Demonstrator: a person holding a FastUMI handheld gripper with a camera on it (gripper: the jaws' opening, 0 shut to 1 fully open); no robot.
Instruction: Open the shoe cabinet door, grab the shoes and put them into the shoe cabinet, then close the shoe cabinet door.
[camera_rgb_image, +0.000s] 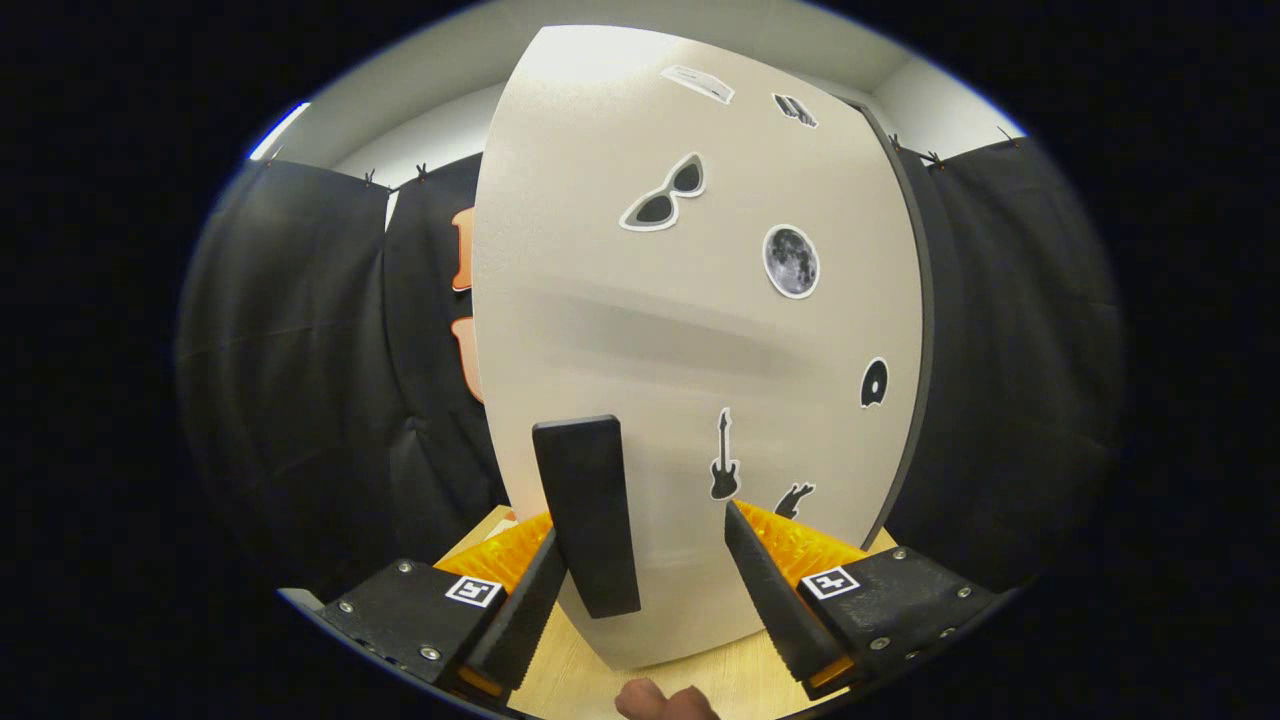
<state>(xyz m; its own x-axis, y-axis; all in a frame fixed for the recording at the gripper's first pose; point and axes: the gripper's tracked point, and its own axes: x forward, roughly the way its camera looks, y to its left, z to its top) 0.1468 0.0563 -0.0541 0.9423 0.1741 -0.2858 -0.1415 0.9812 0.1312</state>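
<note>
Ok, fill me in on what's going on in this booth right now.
A person is working a handheld gripper at the shoe cabinet door, a pale panel with stickers on it. The fingers are open around the door's dark handle: one finger sits right beside it, the other stands well off. Nothing is clamped yet. The door stands on a light wooden surface, and part of a hand shows below the fingers. Whether the door is shut or ajar cannot be told.

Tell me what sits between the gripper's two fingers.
In the gripper view, the cabinet door's black handle stands between the open gripper's fingers, close beside one finger.
</note>
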